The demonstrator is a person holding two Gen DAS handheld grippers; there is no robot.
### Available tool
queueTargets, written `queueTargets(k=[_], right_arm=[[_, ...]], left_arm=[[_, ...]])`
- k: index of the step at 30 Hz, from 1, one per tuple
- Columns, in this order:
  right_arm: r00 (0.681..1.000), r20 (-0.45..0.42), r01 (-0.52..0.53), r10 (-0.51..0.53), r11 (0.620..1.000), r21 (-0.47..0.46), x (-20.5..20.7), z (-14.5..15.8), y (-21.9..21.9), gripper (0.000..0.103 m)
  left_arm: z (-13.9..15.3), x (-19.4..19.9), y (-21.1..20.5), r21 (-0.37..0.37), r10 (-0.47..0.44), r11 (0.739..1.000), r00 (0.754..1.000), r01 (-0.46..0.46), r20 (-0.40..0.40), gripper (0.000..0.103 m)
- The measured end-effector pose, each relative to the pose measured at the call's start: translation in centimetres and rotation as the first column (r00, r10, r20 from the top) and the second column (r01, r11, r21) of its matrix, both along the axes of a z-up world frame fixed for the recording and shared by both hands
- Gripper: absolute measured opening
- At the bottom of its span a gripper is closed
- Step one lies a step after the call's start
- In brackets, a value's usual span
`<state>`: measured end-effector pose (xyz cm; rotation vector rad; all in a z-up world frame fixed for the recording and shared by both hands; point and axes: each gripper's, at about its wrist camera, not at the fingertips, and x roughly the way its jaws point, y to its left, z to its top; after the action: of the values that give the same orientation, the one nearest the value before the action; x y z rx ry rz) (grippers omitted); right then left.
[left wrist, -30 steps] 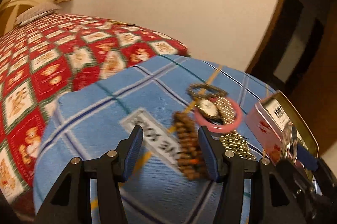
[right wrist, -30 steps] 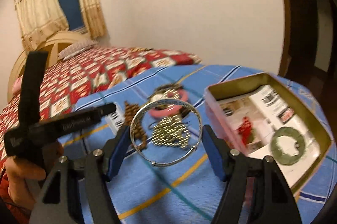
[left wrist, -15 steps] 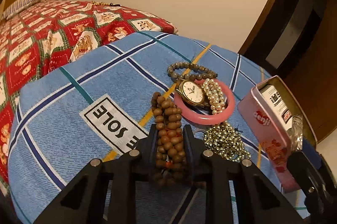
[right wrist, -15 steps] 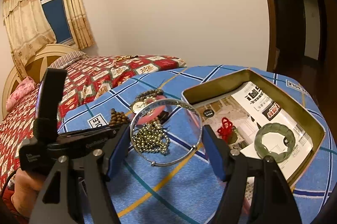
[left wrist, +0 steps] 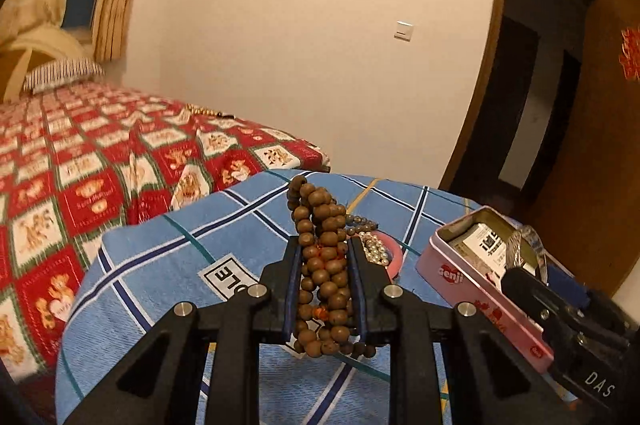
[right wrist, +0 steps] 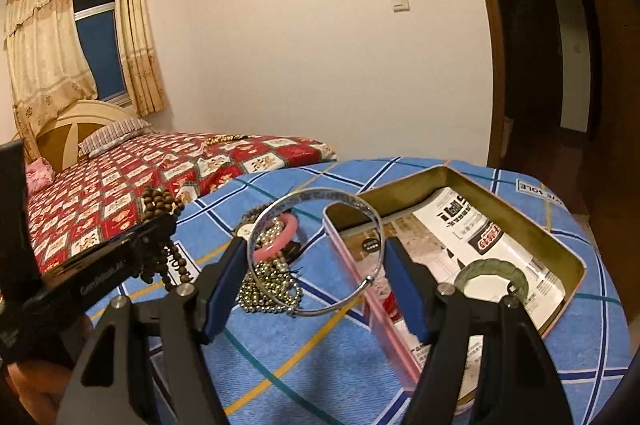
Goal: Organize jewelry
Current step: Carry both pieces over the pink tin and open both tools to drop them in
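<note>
My left gripper [left wrist: 323,253] is shut on a brown wooden bead bracelet [left wrist: 322,265] and holds it lifted above the blue checked cloth [left wrist: 168,257]; the beads also show in the right wrist view [right wrist: 160,209]. My right gripper [right wrist: 316,261] is shut on a thin silver bangle [right wrist: 316,253], held just over the near left edge of the open pink tin [right wrist: 560,245]. The tin holds a green bracelet [right wrist: 494,275] on printed paper. On the cloth lie a pink bangle [right wrist: 280,239], pearls [left wrist: 374,249] and a pile of gold beads [right wrist: 272,291].
The cloth-covered table stands beside a bed with a red patterned cover [left wrist: 80,161]. A dark doorway [right wrist: 540,65] is at the right behind the table. The left gripper's body [right wrist: 100,277] crosses the left side of the right wrist view.
My left gripper has closed on the wooden beads and lifted them off the cloth. My right gripper has carried the silver bangle closer to the tin's edge.
</note>
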<state>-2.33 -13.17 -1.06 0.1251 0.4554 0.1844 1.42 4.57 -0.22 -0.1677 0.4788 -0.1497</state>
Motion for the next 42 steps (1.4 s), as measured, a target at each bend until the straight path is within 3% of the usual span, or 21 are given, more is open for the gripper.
queueTargets(k=[20,33,42], right_arm=[[0.993,0.090,0.082,-0.077,0.995,-0.057,-1.3,0.9,-0.7,0.072],[0.983,0.147,0.131,-0.113,0.984,-0.121,-1.7,1.3,-1.3,0.072],[0.968,0.145,0.224,-0.207,0.968,-0.112,-1.7,1.1,-5.4,0.072]], left_arm=[[0.2,-2.2,-2.8,0.122,-0.023,0.992,0.999,0.018,0.043,0.022],[0.2,-2.4,-3.7,0.120,-0.043,0.992,0.998,0.037,0.052,0.022],[0.6,-2.3,-5.1,0.087,-0.112,0.991,0.991,0.106,0.070,0.022]])
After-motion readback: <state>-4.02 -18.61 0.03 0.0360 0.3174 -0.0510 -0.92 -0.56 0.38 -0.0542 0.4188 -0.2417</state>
